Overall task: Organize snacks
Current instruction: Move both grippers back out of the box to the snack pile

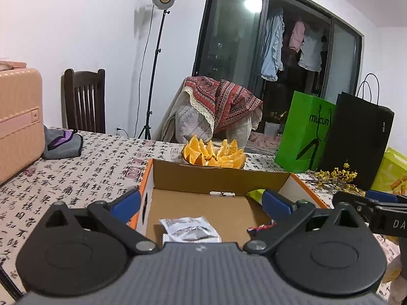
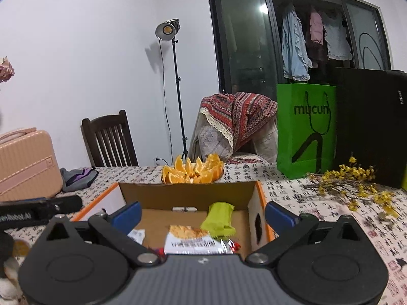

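An open cardboard box (image 1: 218, 180) (image 2: 188, 193) with orange edges sits on the table straight ahead in both views. Inside it lie a white-and-grey snack packet (image 1: 189, 230), a lime green packet (image 2: 218, 219) (image 1: 255, 193), a white packet with an orange picture (image 2: 193, 239) and a red-wrapped piece (image 1: 260, 227). My left gripper (image 1: 201, 203) hovers open over the box's near side with nothing between its blue fingers. My right gripper (image 2: 203, 214) is also open and empty, spread across the box's near edge. The right gripper's black body (image 1: 374, 211) shows at the right of the left wrist view.
A bowl of orange wedges (image 1: 213, 155) (image 2: 193, 170) stands just behind the box. A pink suitcase (image 1: 17, 124) and a grey pouch (image 1: 63, 143) lie at the left. A green bag (image 2: 305, 129), a black bag (image 2: 371, 124) and yellow dried flowers (image 2: 356, 183) occupy the right.
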Demonstrator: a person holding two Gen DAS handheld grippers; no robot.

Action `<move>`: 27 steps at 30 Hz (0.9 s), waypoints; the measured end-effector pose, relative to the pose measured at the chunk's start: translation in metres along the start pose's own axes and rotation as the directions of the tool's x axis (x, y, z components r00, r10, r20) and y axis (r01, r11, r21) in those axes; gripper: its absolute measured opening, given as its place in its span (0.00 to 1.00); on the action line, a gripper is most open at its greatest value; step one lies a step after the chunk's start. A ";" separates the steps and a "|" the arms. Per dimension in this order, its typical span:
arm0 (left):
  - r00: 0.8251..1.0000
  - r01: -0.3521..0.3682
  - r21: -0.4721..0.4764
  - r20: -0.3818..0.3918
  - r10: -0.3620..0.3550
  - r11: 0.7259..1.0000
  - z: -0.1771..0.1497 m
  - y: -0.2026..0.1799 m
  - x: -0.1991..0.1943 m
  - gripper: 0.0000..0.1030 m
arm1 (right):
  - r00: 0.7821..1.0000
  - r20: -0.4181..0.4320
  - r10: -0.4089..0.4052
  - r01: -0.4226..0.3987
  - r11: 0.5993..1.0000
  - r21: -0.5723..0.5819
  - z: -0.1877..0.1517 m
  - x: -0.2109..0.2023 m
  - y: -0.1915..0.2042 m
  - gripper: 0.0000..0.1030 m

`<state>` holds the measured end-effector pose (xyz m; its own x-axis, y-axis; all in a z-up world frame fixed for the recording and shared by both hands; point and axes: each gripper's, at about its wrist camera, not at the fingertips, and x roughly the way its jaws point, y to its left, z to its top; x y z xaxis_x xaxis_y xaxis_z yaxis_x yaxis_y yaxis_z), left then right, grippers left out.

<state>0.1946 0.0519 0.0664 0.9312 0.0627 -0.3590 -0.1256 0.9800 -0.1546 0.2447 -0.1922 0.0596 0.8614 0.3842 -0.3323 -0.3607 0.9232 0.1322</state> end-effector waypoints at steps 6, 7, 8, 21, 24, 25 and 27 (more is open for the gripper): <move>1.000 0.007 0.011 -0.001 -0.007 1.000 -0.010 0.001 -0.023 1.00 | 1.000 -0.022 -0.019 0.019 1.000 -0.004 -0.017 -0.025 -0.004 1.00; 1.000 0.008 0.013 -0.001 -0.008 1.000 -0.012 0.001 -0.027 1.00 | 0.999 -0.025 -0.022 0.022 1.000 -0.003 -0.020 -0.029 -0.005 1.00; 1.000 0.015 0.013 0.002 -0.015 1.000 -0.015 0.002 -0.031 1.00 | 0.999 -0.028 -0.023 0.023 1.000 -0.002 -0.023 -0.033 -0.006 1.00; 1.000 -0.001 0.009 -0.026 0.001 1.000 -0.050 0.014 -0.064 1.00 | 0.992 -0.106 -0.065 0.066 0.998 0.003 -0.074 -0.072 -0.022 1.00; 0.999 -0.010 0.002 -0.036 0.010 1.000 -0.059 0.019 -0.071 1.00 | 0.989 -0.124 -0.080 0.081 0.997 0.002 -0.083 -0.080 -0.026 1.00; 0.999 -0.013 -0.001 -0.041 0.013 1.000 -0.062 0.021 -0.073 1.00 | 0.988 -0.129 -0.083 0.084 0.996 0.005 -0.086 -0.082 -0.028 1.00; 0.999 -0.016 -0.005 -0.045 0.016 1.000 -0.067 0.024 -0.077 1.00 | 0.986 -0.142 -0.086 0.088 0.996 0.008 -0.093 -0.087 -0.031 1.00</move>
<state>0.0969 0.0581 0.0283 0.9128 0.0695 -0.4025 -0.1421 0.9779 -0.1532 0.1482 -0.2549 -0.0024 0.8296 0.2983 -0.4720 -0.2803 0.9536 0.1099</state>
